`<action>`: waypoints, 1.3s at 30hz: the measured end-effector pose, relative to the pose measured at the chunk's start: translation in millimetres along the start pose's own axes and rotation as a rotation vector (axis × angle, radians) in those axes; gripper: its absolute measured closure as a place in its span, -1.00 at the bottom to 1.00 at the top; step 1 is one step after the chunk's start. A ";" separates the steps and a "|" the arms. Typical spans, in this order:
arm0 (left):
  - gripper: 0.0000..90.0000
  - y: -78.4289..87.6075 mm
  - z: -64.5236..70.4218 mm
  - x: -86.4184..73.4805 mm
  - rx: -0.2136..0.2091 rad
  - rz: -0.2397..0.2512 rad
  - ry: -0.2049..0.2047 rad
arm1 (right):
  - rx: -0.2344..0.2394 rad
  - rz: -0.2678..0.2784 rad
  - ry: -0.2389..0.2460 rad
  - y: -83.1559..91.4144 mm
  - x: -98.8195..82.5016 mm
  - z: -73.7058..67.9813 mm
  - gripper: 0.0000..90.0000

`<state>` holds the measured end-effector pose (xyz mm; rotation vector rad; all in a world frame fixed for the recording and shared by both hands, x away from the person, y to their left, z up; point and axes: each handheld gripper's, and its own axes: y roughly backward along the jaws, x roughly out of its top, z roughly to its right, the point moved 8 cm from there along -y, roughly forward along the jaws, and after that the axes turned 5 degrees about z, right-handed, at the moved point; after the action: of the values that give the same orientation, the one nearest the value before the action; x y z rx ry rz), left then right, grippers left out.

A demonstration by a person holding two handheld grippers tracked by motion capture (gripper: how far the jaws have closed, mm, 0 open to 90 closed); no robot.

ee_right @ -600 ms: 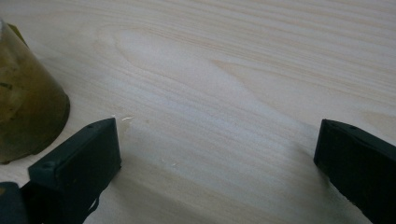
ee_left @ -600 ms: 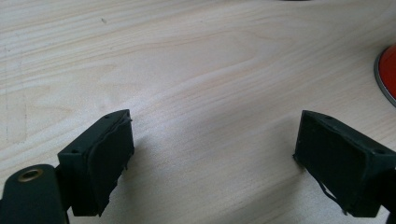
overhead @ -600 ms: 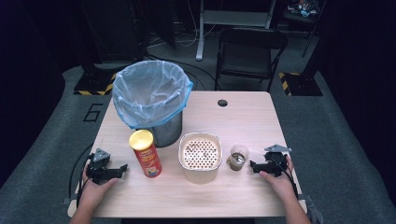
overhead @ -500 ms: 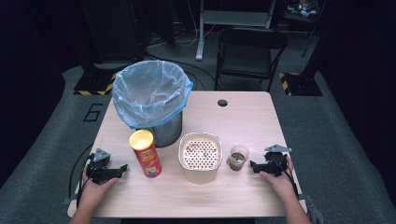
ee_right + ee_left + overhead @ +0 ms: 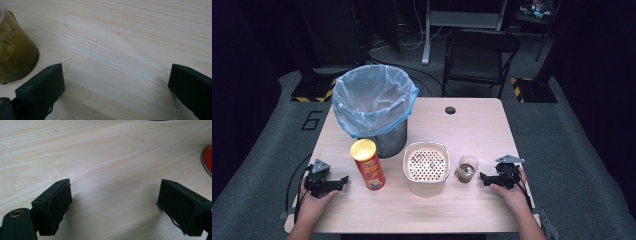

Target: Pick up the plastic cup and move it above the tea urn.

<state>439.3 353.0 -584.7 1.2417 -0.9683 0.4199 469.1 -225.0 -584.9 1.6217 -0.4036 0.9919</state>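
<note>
Grippers rest low in the high view: left gripper [image 5: 343, 179] lower left beside the red chip can [image 5: 368, 164], right gripper [image 5: 483, 176] lower right just beside the small cup [image 5: 467, 168]. Left gripper view: jaws spread over bare table [image 5: 112, 165], can's edge [image 5: 208, 160] at right. Right gripper view: jaws spread, nothing between, cup [image 5: 15, 47] upper left.

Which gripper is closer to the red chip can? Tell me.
Left. The left gripper lies just left of the red chip can; the right gripper sits beyond the white bowl.

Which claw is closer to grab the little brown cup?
The right claw. It rests open just beside the little brown cup, pointing at it. The left claw sits across the table, next to the red chip can.
</note>
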 end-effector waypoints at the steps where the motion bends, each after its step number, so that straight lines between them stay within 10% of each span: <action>1: -0.74 0.0 0.0 0.0 0.000 0.000 0.000 | 0.001 0.000 0.000 0.2 -0.1 -0.1 -1.00; 11: -0.74 0.1 0.0 -0.1 0.001 0.000 0.000 | -0.028 -0.005 -0.028 14.6 5.4 12.4 -0.65; 17: -0.74 0.1 0.0 -0.1 0.001 0.000 0.000 | 0.025 0.057 -0.079 42.4 31.4 15.3 -0.06; 28: -0.74 0.1 0.0 -0.1 0.001 -0.001 0.000 | 0.104 0.087 0.026 73.7 82.1 -17.7 0.14; 39: -0.74 0.1 0.0 -0.1 0.001 -0.001 0.000 | 0.252 0.146 0.147 67.5 137.4 -85.6 0.28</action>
<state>439.2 353.1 -584.7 1.2431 -0.9676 0.4201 468.3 -133.8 -435.0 1.7483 -0.3094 1.3066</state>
